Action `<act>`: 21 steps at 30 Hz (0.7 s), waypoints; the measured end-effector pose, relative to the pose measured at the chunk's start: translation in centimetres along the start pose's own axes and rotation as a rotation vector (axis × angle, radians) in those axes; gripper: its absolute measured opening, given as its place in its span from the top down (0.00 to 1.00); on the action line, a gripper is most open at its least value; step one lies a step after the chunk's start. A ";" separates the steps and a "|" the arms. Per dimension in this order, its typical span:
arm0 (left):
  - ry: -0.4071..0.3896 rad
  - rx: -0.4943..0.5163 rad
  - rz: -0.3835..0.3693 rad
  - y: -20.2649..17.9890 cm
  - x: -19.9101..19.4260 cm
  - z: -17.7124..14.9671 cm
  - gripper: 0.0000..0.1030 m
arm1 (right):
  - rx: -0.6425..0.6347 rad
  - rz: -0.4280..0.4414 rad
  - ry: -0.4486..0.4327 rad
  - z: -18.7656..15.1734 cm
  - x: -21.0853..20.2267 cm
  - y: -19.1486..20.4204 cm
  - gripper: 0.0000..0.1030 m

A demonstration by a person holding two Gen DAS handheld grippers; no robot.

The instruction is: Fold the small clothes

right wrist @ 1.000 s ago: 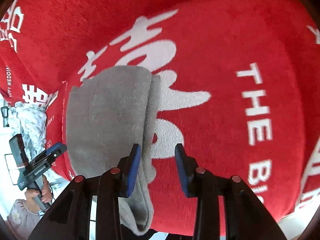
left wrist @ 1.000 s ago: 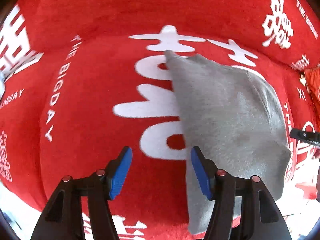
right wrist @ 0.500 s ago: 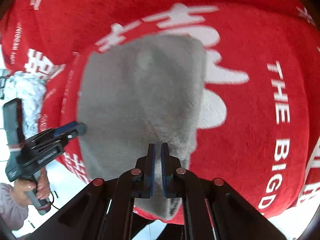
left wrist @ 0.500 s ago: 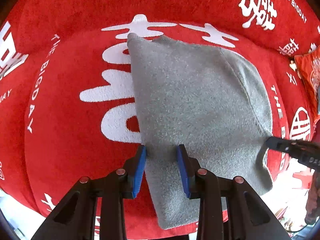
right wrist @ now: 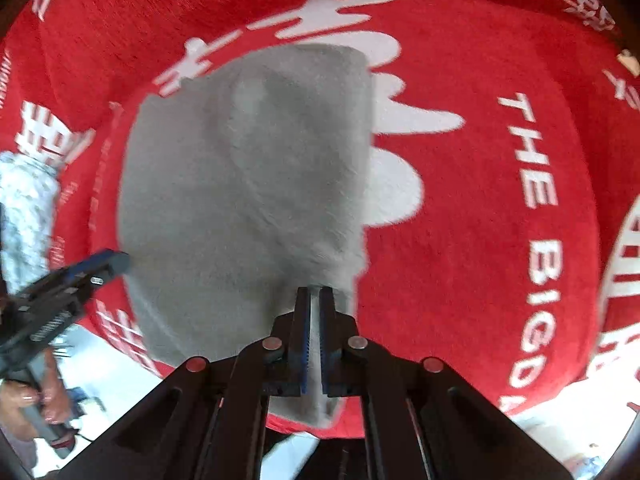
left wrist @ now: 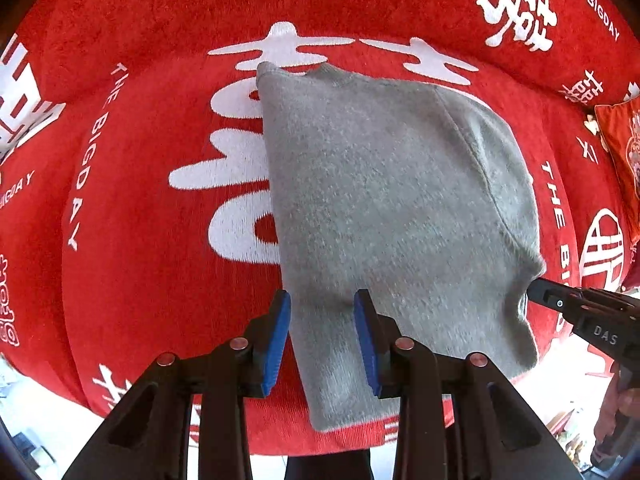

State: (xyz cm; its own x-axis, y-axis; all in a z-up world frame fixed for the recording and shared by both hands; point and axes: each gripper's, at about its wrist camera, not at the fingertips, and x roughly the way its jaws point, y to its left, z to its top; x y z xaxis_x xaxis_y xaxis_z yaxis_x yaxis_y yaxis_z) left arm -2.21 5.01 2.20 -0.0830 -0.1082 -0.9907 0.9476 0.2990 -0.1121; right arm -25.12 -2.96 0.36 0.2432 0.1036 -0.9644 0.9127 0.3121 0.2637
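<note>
Both grippers have shifted over the grey garment [left wrist: 392,216]: right gripper [right wrist: 315,300] fingers clamp its edge; left gripper [left wrist: 322,312] fingers, just narrowed, straddle it without pressing.

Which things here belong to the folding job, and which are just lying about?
Belong to the job:
grey garment
left gripper
right gripper

Just lying about:
red blanket
red cushion
white patterned cloth
</note>
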 end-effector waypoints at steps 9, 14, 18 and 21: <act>0.003 -0.012 0.031 -0.4 -2.4 -1.0 0.52 | 0.052 -0.009 -0.020 -0.9 -3.5 -0.1 0.93; -0.054 -0.012 0.045 -0.7 -4.4 -1.3 0.21 | 0.029 -0.018 -0.044 -0.4 -5.4 1.3 0.93; -0.045 -0.036 0.043 -0.6 -5.2 -1.0 0.11 | 0.029 -0.023 -0.051 -0.5 -6.3 2.1 0.65; -0.051 -0.041 0.065 -0.7 -5.9 -0.9 0.00 | 0.021 -0.042 -0.073 -0.5 -7.0 2.8 0.20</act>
State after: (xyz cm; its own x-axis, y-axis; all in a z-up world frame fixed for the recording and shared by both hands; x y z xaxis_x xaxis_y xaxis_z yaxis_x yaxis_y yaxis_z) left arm -2.65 6.29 8.08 -0.0054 -0.1351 -0.9908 0.9371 0.3451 -0.0522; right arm -24.42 -2.38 7.90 0.2276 0.0213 -0.9735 0.9292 0.2944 0.2236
